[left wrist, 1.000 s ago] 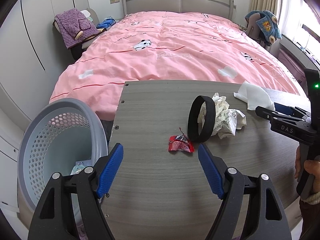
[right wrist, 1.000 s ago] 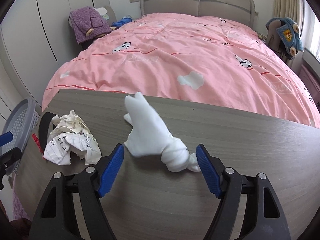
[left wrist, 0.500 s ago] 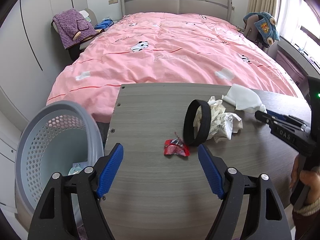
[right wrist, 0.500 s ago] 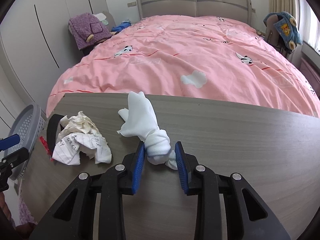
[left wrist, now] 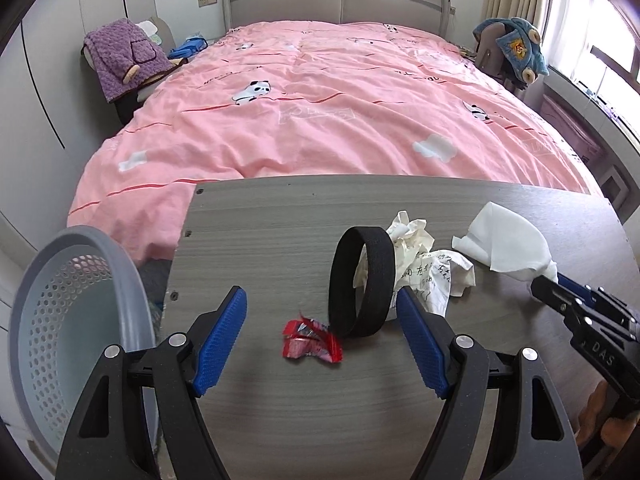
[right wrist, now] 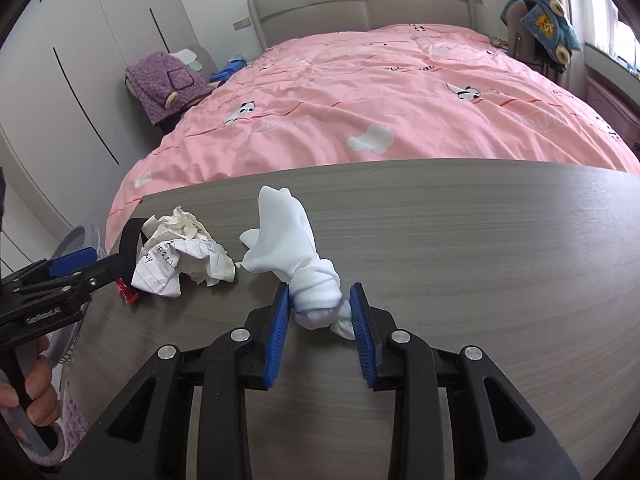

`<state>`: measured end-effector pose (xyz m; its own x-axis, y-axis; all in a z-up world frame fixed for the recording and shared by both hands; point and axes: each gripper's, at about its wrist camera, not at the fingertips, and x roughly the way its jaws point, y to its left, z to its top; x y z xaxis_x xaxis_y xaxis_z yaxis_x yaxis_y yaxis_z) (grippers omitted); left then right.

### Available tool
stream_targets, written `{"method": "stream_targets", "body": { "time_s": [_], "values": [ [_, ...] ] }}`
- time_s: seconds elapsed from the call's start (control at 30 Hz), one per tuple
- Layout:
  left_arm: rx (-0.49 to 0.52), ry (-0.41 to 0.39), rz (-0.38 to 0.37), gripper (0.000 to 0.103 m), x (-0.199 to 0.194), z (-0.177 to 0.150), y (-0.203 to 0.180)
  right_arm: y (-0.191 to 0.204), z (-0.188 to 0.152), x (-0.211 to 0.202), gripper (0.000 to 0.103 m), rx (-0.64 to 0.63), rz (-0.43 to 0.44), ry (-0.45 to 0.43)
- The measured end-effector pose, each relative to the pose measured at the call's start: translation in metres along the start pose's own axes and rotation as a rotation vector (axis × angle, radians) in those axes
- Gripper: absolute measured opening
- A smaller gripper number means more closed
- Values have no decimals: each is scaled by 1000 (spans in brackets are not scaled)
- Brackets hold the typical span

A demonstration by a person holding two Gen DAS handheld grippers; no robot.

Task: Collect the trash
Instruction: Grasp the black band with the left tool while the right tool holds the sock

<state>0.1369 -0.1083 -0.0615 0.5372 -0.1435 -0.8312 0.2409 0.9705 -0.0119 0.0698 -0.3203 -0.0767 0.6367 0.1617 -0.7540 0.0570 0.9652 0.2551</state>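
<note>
Our right hand-held gripper (right wrist: 320,316) clamps the white tissue wad (right wrist: 296,256) on the counter (right wrist: 480,248), while our left hand-held gripper (left wrist: 322,340) hovers spread apart over the red wrapper (left wrist: 310,344)

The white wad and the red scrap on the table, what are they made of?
The white wad, pinched by the right hand-held gripper, looks like soft matte tissue or thin cloth: it twists and folds limply. The red scrap seems glossy plastic or foil wrapper: crinkled, with shiny highlights.
</note>
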Motion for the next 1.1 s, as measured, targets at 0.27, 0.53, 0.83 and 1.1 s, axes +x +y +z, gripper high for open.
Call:
{"method": "stream_targets", "body": {
  "time_s": [0.27, 0.53, 0.83, 1.1],
  "values": [
    [-10, -1, -34, 70, 11, 6, 0, -2, -1, 4, 30, 17, 20, 7],
    [-1, 20, -89, 19, 12, 8, -4, -3, -1, 4, 30, 18, 21, 7],
    [-9, -15, -93, 19, -4, 10, 4, -1, -2, 2, 30, 30, 31, 2],
    [-17, -57, -81, 19, -28, 10, 11, 1, -8, -11, 30, 44, 37, -17]
  ]
}}
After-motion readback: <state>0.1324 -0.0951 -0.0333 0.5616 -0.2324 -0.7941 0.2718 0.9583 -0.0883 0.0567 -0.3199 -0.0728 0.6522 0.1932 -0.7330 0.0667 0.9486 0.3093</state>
